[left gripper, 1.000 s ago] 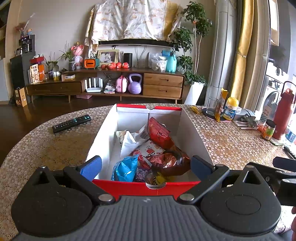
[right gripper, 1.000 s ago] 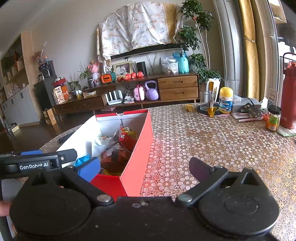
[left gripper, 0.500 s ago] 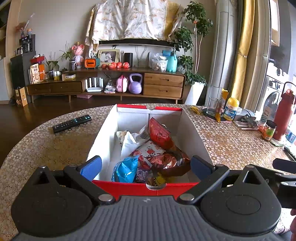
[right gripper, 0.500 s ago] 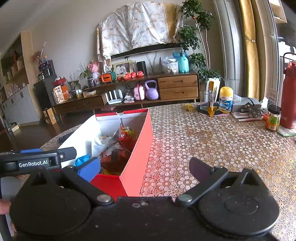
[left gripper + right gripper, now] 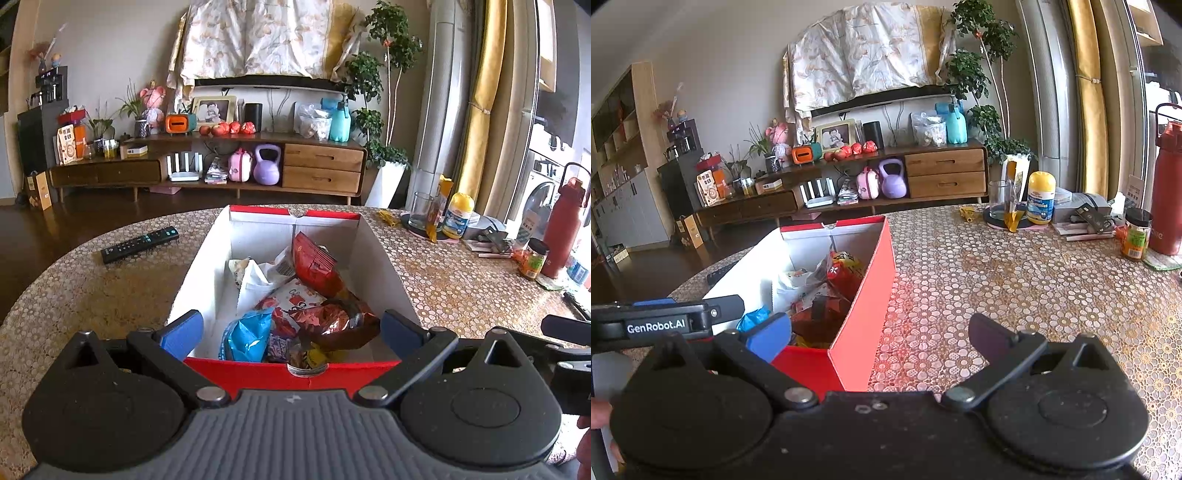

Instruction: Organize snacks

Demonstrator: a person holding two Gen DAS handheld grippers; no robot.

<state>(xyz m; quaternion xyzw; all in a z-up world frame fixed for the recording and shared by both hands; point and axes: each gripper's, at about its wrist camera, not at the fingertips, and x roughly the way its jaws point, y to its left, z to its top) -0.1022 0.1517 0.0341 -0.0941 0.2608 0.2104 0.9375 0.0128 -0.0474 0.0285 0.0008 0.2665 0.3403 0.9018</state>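
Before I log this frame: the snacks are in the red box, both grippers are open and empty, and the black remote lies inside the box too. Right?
Not quite. The remote lies on the table, outside the red box, as the left wrist view shows. The rest holds.

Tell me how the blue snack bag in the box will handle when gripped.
The blue snack bag looks crinkled and glossy, so probably floppy and a bit slippery. It seems puffed, likely light. Packets crowd it inside the red box, so neighbours may shift.

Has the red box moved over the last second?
No. The red box keeps its place beside the remote; any shift is too slight to tell.
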